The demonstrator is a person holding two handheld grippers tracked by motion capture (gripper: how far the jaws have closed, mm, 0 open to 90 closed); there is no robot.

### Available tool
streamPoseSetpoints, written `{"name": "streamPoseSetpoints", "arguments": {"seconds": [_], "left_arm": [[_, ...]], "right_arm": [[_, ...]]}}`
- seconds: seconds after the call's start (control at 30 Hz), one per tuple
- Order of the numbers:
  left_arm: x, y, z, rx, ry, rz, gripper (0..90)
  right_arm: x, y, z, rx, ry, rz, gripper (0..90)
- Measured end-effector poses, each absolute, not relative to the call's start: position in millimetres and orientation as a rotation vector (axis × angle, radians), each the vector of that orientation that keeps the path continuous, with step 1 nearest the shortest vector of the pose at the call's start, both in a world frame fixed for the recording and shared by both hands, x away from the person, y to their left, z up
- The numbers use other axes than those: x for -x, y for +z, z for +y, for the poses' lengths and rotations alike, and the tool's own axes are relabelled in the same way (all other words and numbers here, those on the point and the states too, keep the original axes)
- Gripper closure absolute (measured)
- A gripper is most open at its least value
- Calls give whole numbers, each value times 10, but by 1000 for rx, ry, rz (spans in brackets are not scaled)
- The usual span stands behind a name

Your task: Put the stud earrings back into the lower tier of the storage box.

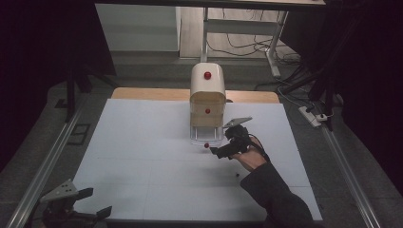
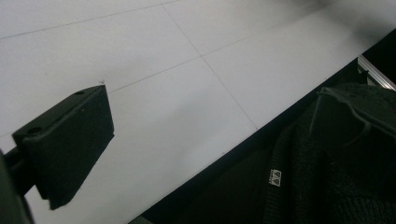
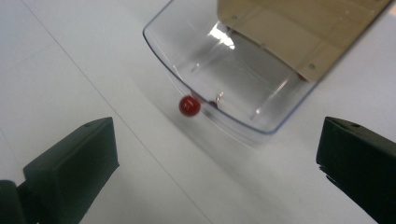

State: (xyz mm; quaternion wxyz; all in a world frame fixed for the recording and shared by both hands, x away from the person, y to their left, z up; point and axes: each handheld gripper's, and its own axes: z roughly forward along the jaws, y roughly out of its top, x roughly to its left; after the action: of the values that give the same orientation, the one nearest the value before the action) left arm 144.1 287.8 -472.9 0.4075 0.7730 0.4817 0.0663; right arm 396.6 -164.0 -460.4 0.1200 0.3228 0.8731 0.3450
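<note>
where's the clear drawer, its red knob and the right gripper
clear drawer [image 3: 243,84], right gripper view, on its see-through floor
red knob [image 3: 189,106], right gripper view, middle of the ball
right gripper [image 1: 227,146], high view, between its open fingers

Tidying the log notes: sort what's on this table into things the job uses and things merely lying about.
In use:
- clear bottom drawer, pulled out
- its red knob
- right gripper, open, facing that knob
- wooden drawer cabinet

Idle:
- left gripper, resting at the table's near corner
- small dark speck on the white table
</note>
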Motion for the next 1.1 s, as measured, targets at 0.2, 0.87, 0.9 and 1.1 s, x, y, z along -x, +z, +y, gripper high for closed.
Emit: {"name": "streamPoseSetpoints", "arguments": {"seconds": [0.2, 0.87, 0.9, 1.1], "left_arm": [[-1440, -4729, 2877, -1948, 169, 1214, 1], [-1441, -4728, 2869, -1954, 171, 1211, 1], [-1442, -4728, 2869, -1954, 171, 1211, 1], [-1442, -4727, 2866, -1957, 171, 1210, 1]], "right_arm": [[-3836, -4606, -1740, -958, 1009, 2556, 0], [-3462, -4708, -2062, -1011, 905, 2580, 0], [-3451, -4719, -2084, -1015, 898, 2583, 0], [-3410, -4920, -2170, -1057, 761, 2635, 0]]}}
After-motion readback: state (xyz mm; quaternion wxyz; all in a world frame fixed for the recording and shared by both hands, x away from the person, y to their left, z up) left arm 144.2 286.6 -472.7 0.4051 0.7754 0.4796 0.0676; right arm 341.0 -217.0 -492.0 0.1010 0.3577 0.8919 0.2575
